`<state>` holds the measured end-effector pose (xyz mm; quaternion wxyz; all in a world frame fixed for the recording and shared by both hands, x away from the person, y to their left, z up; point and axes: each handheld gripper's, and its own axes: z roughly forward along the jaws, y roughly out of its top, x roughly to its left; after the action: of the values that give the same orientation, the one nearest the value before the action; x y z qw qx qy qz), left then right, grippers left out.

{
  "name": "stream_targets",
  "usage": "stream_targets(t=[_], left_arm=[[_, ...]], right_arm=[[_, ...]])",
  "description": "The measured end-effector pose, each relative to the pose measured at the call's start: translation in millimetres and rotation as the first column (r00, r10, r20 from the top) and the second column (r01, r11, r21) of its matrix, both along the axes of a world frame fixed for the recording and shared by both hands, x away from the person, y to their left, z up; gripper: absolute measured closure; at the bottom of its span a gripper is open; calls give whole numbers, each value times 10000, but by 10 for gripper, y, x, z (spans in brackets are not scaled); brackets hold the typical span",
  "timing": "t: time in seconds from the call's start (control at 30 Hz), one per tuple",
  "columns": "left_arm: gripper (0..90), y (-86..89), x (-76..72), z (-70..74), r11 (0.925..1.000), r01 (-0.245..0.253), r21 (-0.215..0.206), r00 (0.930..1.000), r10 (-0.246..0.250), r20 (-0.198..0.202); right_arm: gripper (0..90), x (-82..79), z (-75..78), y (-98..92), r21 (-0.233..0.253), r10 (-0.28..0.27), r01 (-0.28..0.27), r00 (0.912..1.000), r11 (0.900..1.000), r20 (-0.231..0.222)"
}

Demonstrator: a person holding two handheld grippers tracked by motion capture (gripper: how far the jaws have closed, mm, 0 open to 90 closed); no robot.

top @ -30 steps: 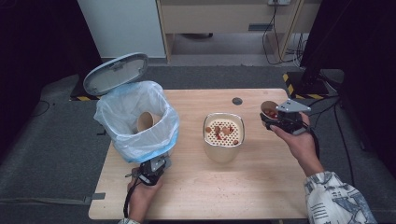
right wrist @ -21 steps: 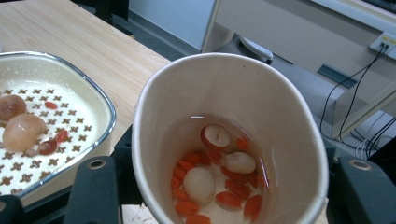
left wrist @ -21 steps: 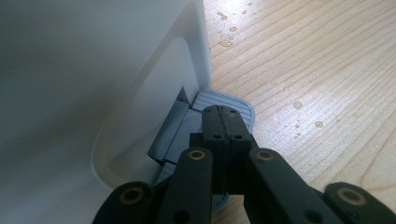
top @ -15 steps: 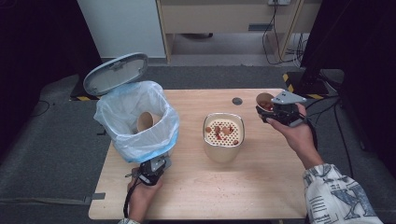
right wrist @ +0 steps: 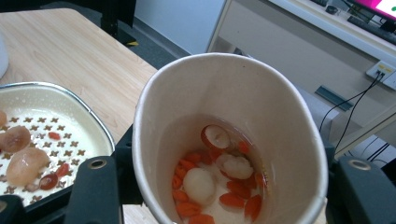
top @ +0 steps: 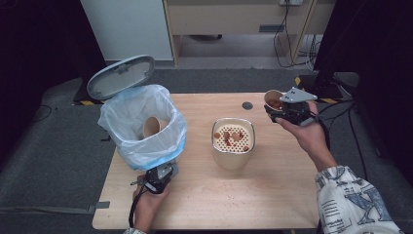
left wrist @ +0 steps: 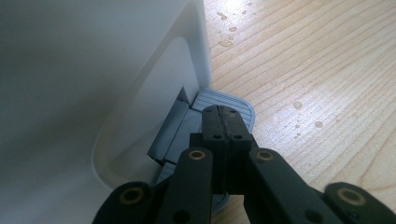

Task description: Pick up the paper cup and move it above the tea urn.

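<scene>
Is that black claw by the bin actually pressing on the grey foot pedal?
Touching. In the left gripper view the shut left gripper lies flat on the grey pedal at the foot of the white bin, no gap between them.

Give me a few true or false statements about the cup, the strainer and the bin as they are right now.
1. The right gripper holds a paper cup with food pieces in it. True.
2. The strainer container is empty. False: several food pieces lie on its perforated top.
3. The left gripper is shut, on the bin pedal. True.
4. The bin lid is closed. False: it stands open.
5. A paper cup lies inside the bin bag. True.
</scene>
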<state>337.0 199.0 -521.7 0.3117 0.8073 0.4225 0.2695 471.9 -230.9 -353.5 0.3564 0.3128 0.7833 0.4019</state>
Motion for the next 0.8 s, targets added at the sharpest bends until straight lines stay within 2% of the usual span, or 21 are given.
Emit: stream_targets(t=[0.8], left_arm=[[891,1,0,-1,10000,9,-9,10000,-9,6]], right_arm=[[371,73,219,94,-100,324,-321,9989,9994,349]])
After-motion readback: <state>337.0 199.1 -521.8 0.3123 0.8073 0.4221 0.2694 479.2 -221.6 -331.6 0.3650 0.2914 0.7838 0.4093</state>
